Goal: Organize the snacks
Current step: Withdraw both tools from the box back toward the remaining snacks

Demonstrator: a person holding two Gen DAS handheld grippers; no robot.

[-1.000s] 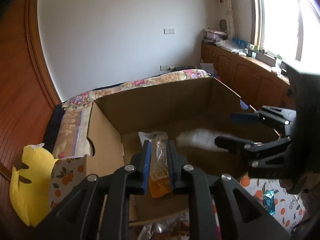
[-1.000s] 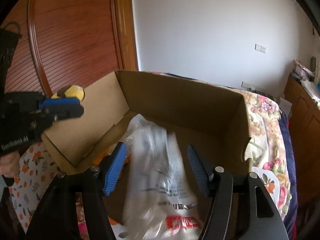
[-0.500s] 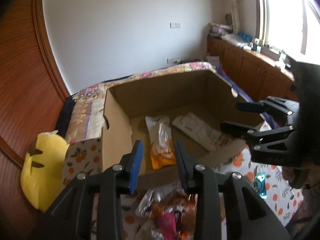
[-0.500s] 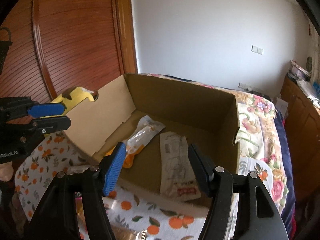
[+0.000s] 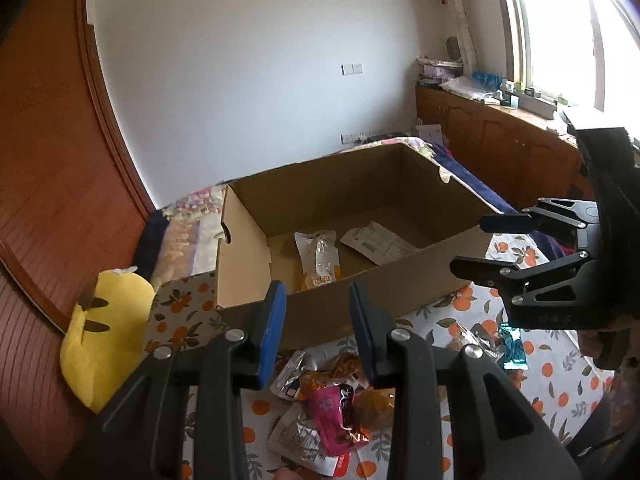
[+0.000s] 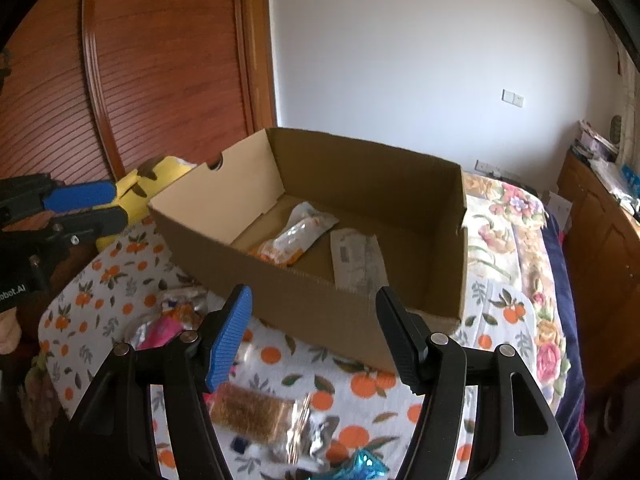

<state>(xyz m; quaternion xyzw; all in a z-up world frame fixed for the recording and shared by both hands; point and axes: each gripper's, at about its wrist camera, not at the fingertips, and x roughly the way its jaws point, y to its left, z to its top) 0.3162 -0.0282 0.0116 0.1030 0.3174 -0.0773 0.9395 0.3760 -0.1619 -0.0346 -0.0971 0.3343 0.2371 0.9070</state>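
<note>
An open cardboard box (image 5: 404,276) (image 6: 352,300) stands on the orange-print cloth. Inside lie an orange-and-clear snack packet (image 5: 319,256) (image 6: 294,236) and a white packet (image 5: 376,242) (image 6: 358,264). My left gripper (image 5: 318,304) is open and empty, in front of the box above a pile of loose snacks (image 5: 328,396). My right gripper (image 6: 314,318) is open and empty, before the box's near wall; it also shows at the right of the left wrist view (image 5: 484,246). A brown bar packet (image 6: 256,416) lies below it.
A yellow plush toy (image 5: 104,328) (image 6: 152,184) sits left of the box. A teal wrapper (image 5: 512,348) lies on the cloth (image 6: 496,320). A floral bedspread (image 6: 516,216) lies behind, wooden cabinets (image 5: 500,140) at right, a wooden wardrobe (image 6: 160,60) at left.
My left gripper opened and dropped the orange packet into the box; the white packet fell from my right gripper into the box. Both grippers pulled back toward the loose snacks.
</note>
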